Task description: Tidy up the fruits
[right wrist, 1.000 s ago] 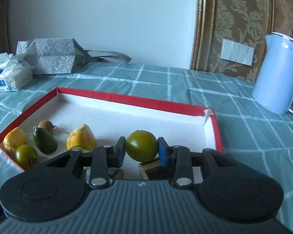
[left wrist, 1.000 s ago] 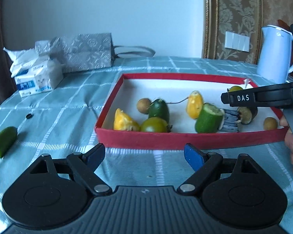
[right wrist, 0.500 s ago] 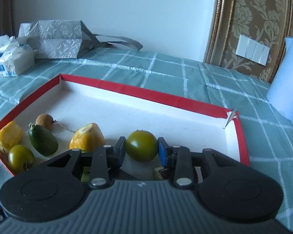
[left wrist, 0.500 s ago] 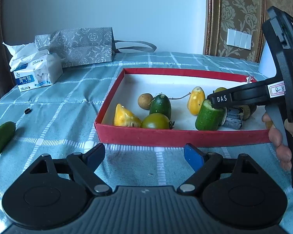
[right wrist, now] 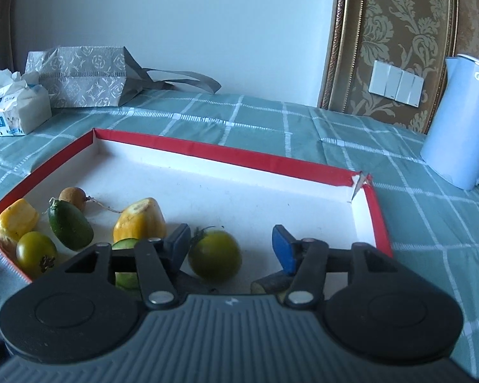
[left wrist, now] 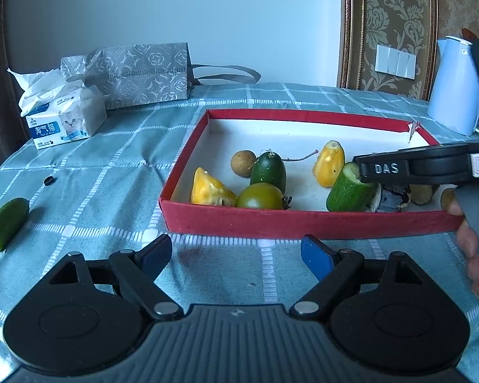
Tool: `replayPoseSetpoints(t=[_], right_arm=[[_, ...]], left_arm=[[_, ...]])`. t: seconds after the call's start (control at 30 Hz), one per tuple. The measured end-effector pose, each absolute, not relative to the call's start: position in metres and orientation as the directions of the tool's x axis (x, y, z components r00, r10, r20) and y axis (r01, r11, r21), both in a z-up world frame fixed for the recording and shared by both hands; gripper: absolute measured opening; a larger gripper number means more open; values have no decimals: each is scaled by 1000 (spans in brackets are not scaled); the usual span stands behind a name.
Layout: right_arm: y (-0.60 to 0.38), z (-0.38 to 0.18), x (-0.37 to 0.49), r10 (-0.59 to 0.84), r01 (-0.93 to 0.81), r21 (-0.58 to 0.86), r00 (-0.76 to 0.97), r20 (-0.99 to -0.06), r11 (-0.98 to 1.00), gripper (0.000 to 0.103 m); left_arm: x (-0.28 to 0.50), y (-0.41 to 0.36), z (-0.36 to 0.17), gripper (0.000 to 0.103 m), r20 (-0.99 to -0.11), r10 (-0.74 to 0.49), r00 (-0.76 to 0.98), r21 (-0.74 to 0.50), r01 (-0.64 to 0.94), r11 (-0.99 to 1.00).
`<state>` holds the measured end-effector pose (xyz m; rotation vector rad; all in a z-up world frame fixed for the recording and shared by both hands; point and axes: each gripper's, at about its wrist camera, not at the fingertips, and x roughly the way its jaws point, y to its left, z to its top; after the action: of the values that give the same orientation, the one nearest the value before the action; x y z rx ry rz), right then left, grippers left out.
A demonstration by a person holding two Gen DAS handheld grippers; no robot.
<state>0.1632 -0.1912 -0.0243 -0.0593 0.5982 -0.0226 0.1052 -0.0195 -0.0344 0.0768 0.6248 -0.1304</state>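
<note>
A red-rimmed white tray (left wrist: 303, 223) (right wrist: 226, 154) holds several fruits. My right gripper (right wrist: 231, 244) is open over the tray's near right part. A green tomato (right wrist: 214, 258) lies loose on the tray floor between its fingers. My left gripper (left wrist: 236, 255) is open and empty above the cloth in front of the tray. In the tray are two yellow pieces (left wrist: 212, 190) (left wrist: 329, 162), a second green tomato (left wrist: 260, 196), a dark green fruit (left wrist: 268, 170), a brown longan (left wrist: 242, 163) and a cut cucumber (left wrist: 348, 188). Another cucumber piece (left wrist: 4, 223) lies on the cloth at far left.
A tissue pack (left wrist: 64, 118) and a grey patterned bag (left wrist: 137, 70) stand at the back left. A pale blue kettle (right wrist: 456, 121) stands at the back right. A small black ring (left wrist: 49, 180) lies on the checked cloth left of the tray.
My right gripper has opened and let go of the green tomato, which now rests in the tray. The left gripper has stayed open and has shifted slightly.
</note>
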Motion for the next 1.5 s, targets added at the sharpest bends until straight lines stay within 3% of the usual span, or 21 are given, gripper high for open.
replayPoseSetpoints(t=[0.03, 0.1, 0.2, 0.3, 0.57, 0.67, 0.8, 1.13, 1.5], right_arm=[[-192, -24, 160, -41, 10, -59, 829, -558, 998, 55], [-194, -22, 149, -54, 31, -51, 841, -539, 998, 66], [-196, -18, 130, -61, 46, -42, 861, -504, 998, 70], [-197, -15, 112, -69, 65, -24, 873, -483, 998, 82], [-208, -16, 78, -49, 108, 81, 848, -527, 991, 89], [-203, -17, 62, -109, 139, 23, 864, -491, 990, 93], [-206, -15, 40, -72, 133, 94, 875, -479, 987, 95], [-205, -20, 24, -144, 207, 74, 857, -495, 975, 100], [-183, -21, 17, -195, 222, -2, 854, -482, 975, 101]], left_arm=[[105, -19, -35, 88, -587, -97, 804, 34, 144, 989], [105, -19, -35, 88, -585, -95, 806, 37, 143, 989], [103, -20, -34, 88, -580, -92, 810, 41, 142, 989], [103, -20, -34, 88, -579, -87, 811, 45, 139, 989], [97, -15, -33, 88, -588, -82, 804, 10, 109, 994], [90, -14, -30, 88, -594, -89, 800, -14, 100, 995], [75, -17, -21, 88, -563, -65, 824, -7, 74, 997], [40, -41, -10, 88, -486, 0, 874, 127, 71, 989], [39, -29, -7, 88, -512, 36, 858, 90, 12, 996]])
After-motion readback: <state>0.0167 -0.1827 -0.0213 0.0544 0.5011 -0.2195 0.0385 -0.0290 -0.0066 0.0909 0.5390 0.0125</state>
